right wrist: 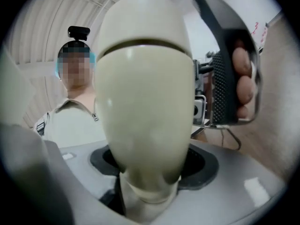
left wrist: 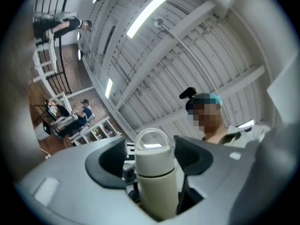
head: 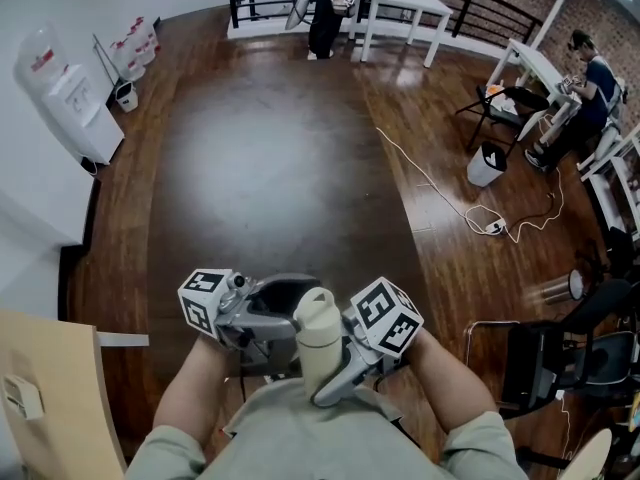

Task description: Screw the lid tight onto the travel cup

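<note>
A cream travel cup (head: 318, 346) with its loop-handled lid (head: 316, 308) on top is held upright in front of my chest. My left gripper (head: 290, 318) comes in from the left, and its black pads (left wrist: 194, 156) flank the lid (left wrist: 152, 156) and the upper body of the cup (left wrist: 157, 186). My right gripper (head: 335, 368) grips from the right and lower down. In the right gripper view the cup body (right wrist: 145, 107) fills the space between the jaws and hides most of both pads. The seam of the lid (right wrist: 140, 18) shows near the top of that view.
Dark wooden floor (head: 270, 168) lies below. A white table (head: 400, 3) and a standing person (head: 325, 13) are at the back, with a seated person (head: 590, 78) at the right. A white bin (head: 487, 163), a floor cable (head: 480, 218) and a black chair (head: 560, 358) are on the right.
</note>
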`<action>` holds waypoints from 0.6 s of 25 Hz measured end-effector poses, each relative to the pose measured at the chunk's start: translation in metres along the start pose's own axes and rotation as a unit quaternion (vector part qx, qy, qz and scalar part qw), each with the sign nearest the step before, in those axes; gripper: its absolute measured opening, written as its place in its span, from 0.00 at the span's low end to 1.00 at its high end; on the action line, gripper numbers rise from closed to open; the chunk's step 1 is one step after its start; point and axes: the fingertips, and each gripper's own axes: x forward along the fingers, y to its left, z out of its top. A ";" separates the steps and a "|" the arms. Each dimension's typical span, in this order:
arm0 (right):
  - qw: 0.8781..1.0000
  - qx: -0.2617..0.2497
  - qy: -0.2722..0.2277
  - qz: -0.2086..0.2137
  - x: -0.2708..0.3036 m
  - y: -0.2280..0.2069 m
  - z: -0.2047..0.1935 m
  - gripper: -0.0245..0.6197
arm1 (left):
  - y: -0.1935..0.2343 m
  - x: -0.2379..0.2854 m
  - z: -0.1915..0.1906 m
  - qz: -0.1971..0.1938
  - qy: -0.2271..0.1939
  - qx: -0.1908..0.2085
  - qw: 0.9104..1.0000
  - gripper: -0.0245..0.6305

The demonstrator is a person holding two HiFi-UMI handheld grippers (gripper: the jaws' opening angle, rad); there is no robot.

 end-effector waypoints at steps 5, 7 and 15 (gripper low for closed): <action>0.984 -0.006 -0.025 -0.175 -0.030 -0.049 0.005 0.51 | 0.025 -0.034 0.023 0.218 -0.030 0.100 0.970 0.50; 0.968 -0.009 -0.036 -0.248 -0.043 -0.069 0.007 0.51 | 0.030 -0.053 0.027 0.308 -0.053 0.128 0.941 0.50; 0.863 -0.015 -0.019 -0.505 -0.089 -0.135 0.001 0.51 | 0.014 -0.069 0.011 0.447 -0.071 0.214 0.866 0.46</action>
